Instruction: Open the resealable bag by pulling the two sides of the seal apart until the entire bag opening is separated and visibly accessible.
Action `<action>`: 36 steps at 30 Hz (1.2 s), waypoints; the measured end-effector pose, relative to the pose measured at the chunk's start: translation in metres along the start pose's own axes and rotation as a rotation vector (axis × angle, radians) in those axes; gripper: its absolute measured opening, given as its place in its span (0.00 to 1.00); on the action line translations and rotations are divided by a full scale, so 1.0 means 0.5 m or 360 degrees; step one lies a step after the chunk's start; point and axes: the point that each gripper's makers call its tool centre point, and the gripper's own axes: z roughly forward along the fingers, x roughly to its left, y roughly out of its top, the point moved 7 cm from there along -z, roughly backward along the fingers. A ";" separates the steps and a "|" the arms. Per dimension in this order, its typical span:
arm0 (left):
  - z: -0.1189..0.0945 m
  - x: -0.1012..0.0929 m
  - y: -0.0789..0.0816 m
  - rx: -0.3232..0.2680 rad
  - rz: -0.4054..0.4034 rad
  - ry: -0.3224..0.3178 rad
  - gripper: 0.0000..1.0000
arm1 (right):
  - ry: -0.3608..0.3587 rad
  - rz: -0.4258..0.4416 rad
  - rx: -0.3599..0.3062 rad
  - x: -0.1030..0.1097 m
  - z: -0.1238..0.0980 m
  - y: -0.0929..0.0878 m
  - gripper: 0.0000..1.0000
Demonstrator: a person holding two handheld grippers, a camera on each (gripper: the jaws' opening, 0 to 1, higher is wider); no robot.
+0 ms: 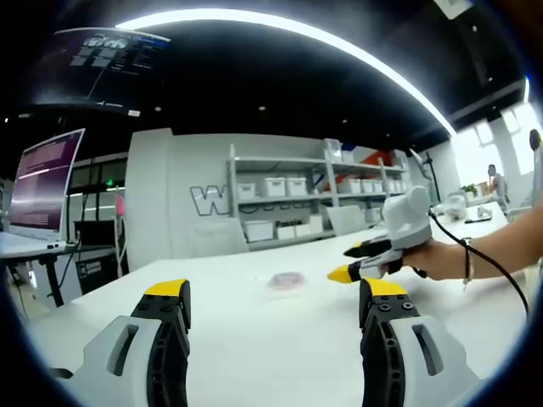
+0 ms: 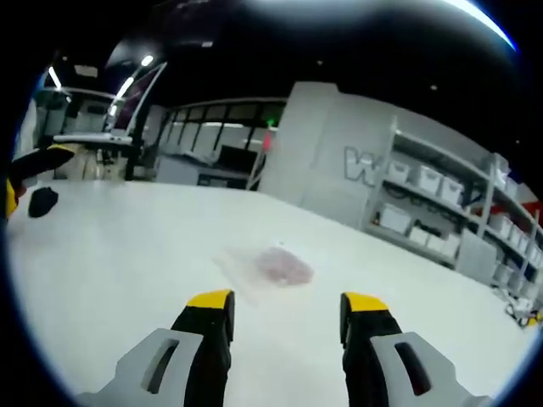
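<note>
A clear resealable bag [image 1: 285, 281] with pinkish contents lies flat on the white table [image 1: 254, 339], ahead of both grippers. My left gripper [image 1: 280, 303] is open, its yellow-tipped jaws well short of the bag and nothing between them. The right gripper [image 1: 361, 261], held by a hand, enters the left gripper view from the right, just right of the bag, with its jaws apart. In the right gripper view the bag [image 2: 273, 266] lies just beyond my open right gripper [image 2: 287, 303]. A yellow tip of the left gripper [image 2: 38, 161] shows at the left edge.
Shelves with white bins [image 1: 280, 208] stand against the far wall. A monitor [image 1: 42, 182] on a desk sits at the left. A small black object [image 2: 41, 201] rests on the table at the far left of the right gripper view.
</note>
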 end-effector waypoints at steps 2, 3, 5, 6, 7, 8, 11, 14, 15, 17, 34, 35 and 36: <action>0.000 0.001 -0.001 0.0000 0.0001 0.0003 0.81 | 0.0001 -0.0004 -0.0001 0.000 0.002 0.000 0.48; 0.000 0.001 -0.002 0.0001 0.0001 0.0004 0.81 | 0.0003 -0.0003 0.0001 -0.001 0.005 0.000 0.48; -0.001 0.004 -0.002 0.0003 0.0002 0.0008 0.81 | 0.0004 -0.0006 0.0001 -0.003 0.008 0.000 0.48; -0.001 0.004 -0.002 0.0003 0.0003 0.0015 0.81 | 0.0004 -0.0011 -0.0001 -0.003 0.009 0.001 0.48; -0.001 0.004 -0.001 0.0004 0.0001 0.0013 0.81 | 0.0006 -0.0010 0.0002 -0.004 0.011 0.001 0.48; -0.001 0.004 -0.002 0.0005 0.0001 0.0013 0.81 | 0.0009 -0.0014 0.0003 -0.004 0.012 0.001 0.48; -0.001 0.004 -0.001 0.0006 0.0004 0.0016 0.81 | 0.0016 -0.0044 0.0008 -0.003 0.017 0.002 0.48; 0.000 0.005 -0.002 0.0009 0.0004 0.0018 0.81 | 0.0029 -0.0068 0.0018 -0.002 0.023 0.001 0.47; 0.001 0.005 -0.002 0.0008 0.0004 0.0020 0.81 | 0.0030 -0.0080 0.0017 -0.001 0.023 0.001 0.47; 0.000 0.006 -0.002 0.0007 0.0004 0.0022 0.81 | 0.0038 -0.0083 0.0018 0.000 0.023 0.002 0.47; 0.006 0.001 -0.007 0.0024 0.0010 0.0020 0.81 | 0.0062 -0.0155 0.0059 -0.005 0.041 -0.010 0.43; 0.006 0.001 -0.007 0.0024 0.0011 0.0018 0.81 | 0.0060 -0.0171 0.0061 -0.006 0.042 -0.010 0.43; 0.006 0.001 -0.006 0.0023 0.0012 0.0020 0.81 | 0.0064 -0.0195 0.0062 -0.005 0.043 -0.010 0.43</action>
